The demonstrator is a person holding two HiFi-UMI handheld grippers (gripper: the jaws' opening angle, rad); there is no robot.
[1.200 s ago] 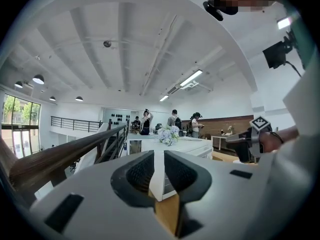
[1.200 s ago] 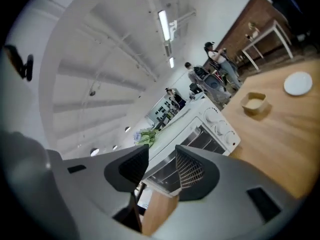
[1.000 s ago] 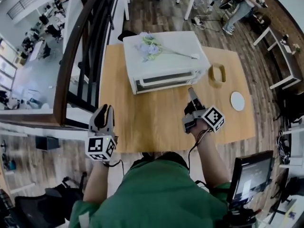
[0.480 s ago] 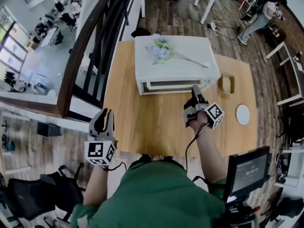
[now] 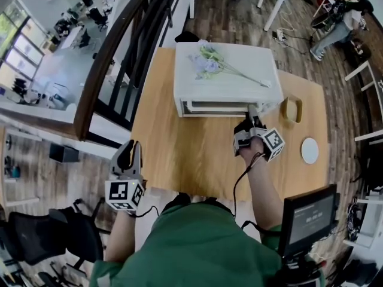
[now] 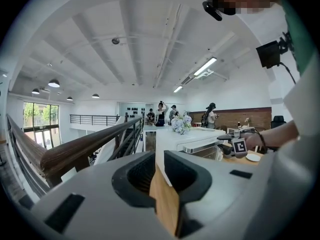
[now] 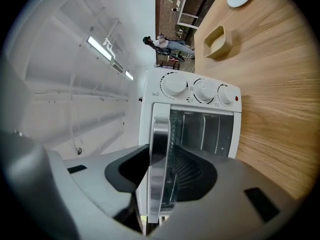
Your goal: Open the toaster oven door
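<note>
At twelve o'clock on the wooden table (image 5: 179,154) stands the white toaster oven (image 5: 224,79); the right gripper (image 5: 252,109) has its jaws parted astride the chrome door handle (image 7: 160,149). Left gripper (image 5: 129,151), eight o'clock, gapes empty. Knob print unreadable.

On table (image 5: 179,154), toward far edge: oven (image 5: 224,82), flowers (image 5: 206,64) on top. Just right of oven: bowl (image 5: 292,108). Nearer and further right: plate (image 5: 309,150). At oven's front, right end: right gripper (image 5: 251,109), door handle (image 7: 159,149) between its jaws. Beside table's near left corner: left gripper (image 5: 127,151), well apart from oven. Left of table: railing (image 5: 114,58).
</note>
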